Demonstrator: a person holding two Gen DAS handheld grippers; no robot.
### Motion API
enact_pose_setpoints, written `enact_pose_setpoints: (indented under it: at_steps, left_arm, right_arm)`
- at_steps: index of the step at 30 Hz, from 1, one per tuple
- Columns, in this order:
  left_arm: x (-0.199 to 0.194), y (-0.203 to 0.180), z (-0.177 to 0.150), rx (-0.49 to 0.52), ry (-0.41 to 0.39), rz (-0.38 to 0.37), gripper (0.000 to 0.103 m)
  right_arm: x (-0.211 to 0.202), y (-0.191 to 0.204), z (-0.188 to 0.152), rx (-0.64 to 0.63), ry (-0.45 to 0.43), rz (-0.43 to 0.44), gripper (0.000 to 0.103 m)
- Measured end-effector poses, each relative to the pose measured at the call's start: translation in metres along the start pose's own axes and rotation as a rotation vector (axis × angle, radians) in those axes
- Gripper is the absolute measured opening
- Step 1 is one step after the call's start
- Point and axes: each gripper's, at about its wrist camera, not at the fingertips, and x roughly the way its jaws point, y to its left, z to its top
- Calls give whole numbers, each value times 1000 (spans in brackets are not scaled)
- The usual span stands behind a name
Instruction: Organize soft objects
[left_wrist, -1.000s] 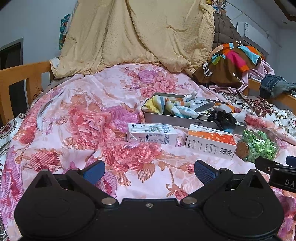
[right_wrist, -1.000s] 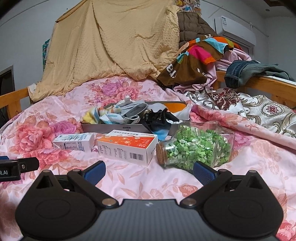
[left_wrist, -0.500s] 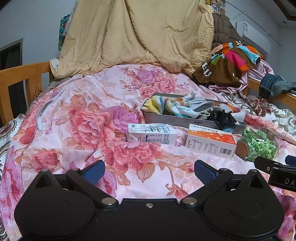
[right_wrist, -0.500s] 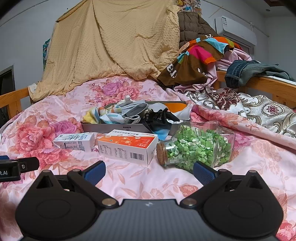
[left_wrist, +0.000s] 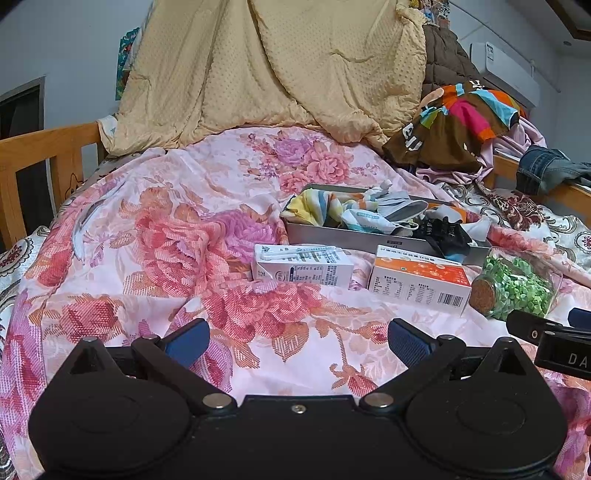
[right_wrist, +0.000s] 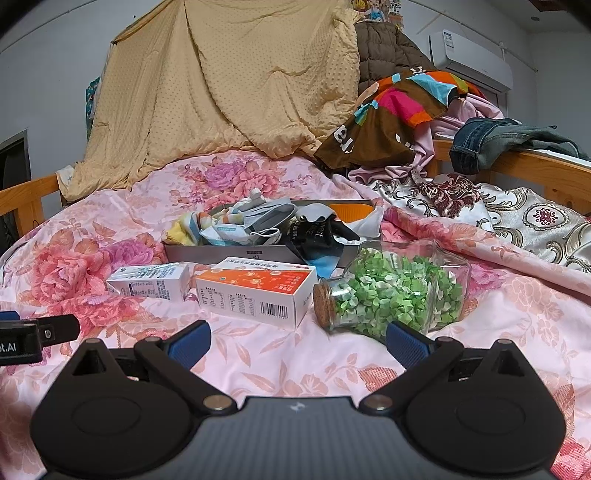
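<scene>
A grey tray (left_wrist: 325, 233) (right_wrist: 221, 254) rests on the floral bedspread, filled with soft things: a striped cloth (left_wrist: 314, 206), face masks (left_wrist: 391, 210) (right_wrist: 266, 218) and a black glove (left_wrist: 443, 232) (right_wrist: 317, 232) that hangs over its front wall. My left gripper (left_wrist: 297, 338) is open and empty, low over the bedspread in front of the boxes. My right gripper (right_wrist: 297, 339) is open and empty too, just short of the orange box and the jar.
In front of the tray lie a white carton (left_wrist: 301, 266) (right_wrist: 151, 282), an orange-and-white box (left_wrist: 419, 278) (right_wrist: 258, 290) and a corked glass jar of green bits (left_wrist: 513, 286) (right_wrist: 388, 291). A beige quilt (left_wrist: 277, 66), piled clothes (right_wrist: 399, 107) and wooden bed rails (left_wrist: 33, 162) border the bed.
Both grippers have drifted very slightly; the scene barely shifts. Nothing was taken hold of or let go.
</scene>
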Motion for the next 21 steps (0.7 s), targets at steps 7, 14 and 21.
enact_pose_setpoints:
  at_steps: [7,14,21]
  left_arm:
    - [0,-1,-1,0,5,-2,102]
    - [-1,-1,-2,0,4,-2,102]
    - [0,-1,-2,0,4,-3,102]
  right_arm:
    - [0,0,0,-1,-1,-1,103]
    - [0,0,-1,0,-1,0,103]
    - [0,0,0,0,0,-1,103]
